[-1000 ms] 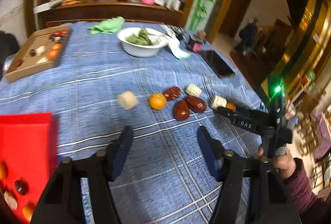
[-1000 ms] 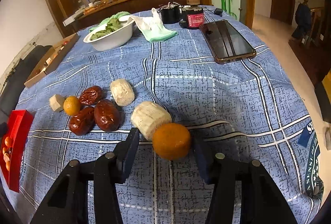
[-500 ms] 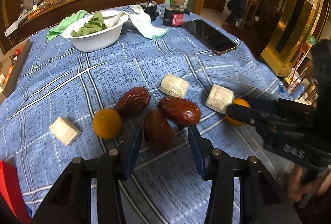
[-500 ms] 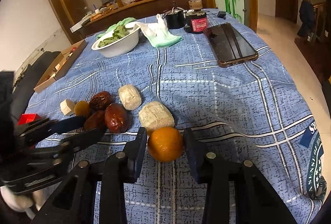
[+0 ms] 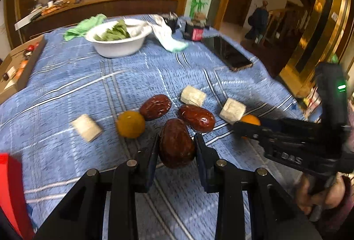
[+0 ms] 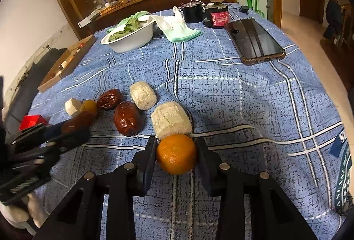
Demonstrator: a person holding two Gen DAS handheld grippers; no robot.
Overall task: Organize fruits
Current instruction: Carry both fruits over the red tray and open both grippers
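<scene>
- A wrinkled, glossy dark-red date (image 5: 176, 147) lay on the blue plaid tablecloth (image 5: 88, 76) of the table, plump and oval, its long axis running away from the left tongs.
- The left gripper (image 5: 176, 147) had just been closing, and its two black fingers sat tight against the date's flanks, pinching it while it rested on the cloth.
- Just beyond that date lay two more dark-red dates (image 5: 196, 117), a small round orange citrus fruit (image 5: 130, 124) to its left, and three pale cream, ridged cylindrical chunks (image 5: 232, 110) scattered round them.
- A second small round orange citrus fruit (image 6: 176, 154), smooth and bright, sat between the fingers of the right gripper (image 6: 176, 152); those jaws had also just been closing, and both pads pressed its sides.
- That orange touched the nearest cream chunk, which stood directly behind it.
- A corner of a bright red tray (image 5: 11, 193) showed at the lower left edge of the left wrist view, well apart from the fruit cluster.
- Farther back stood a white bowl of green leaves (image 6: 130, 36), a crumpled white and mint-green cloth (image 6: 177, 27), and a dark phone in a brown case (image 6: 254, 40) lying flat toward the right.
- A person's hand (image 5: 318, 193) held the right tongs' handle.
</scene>
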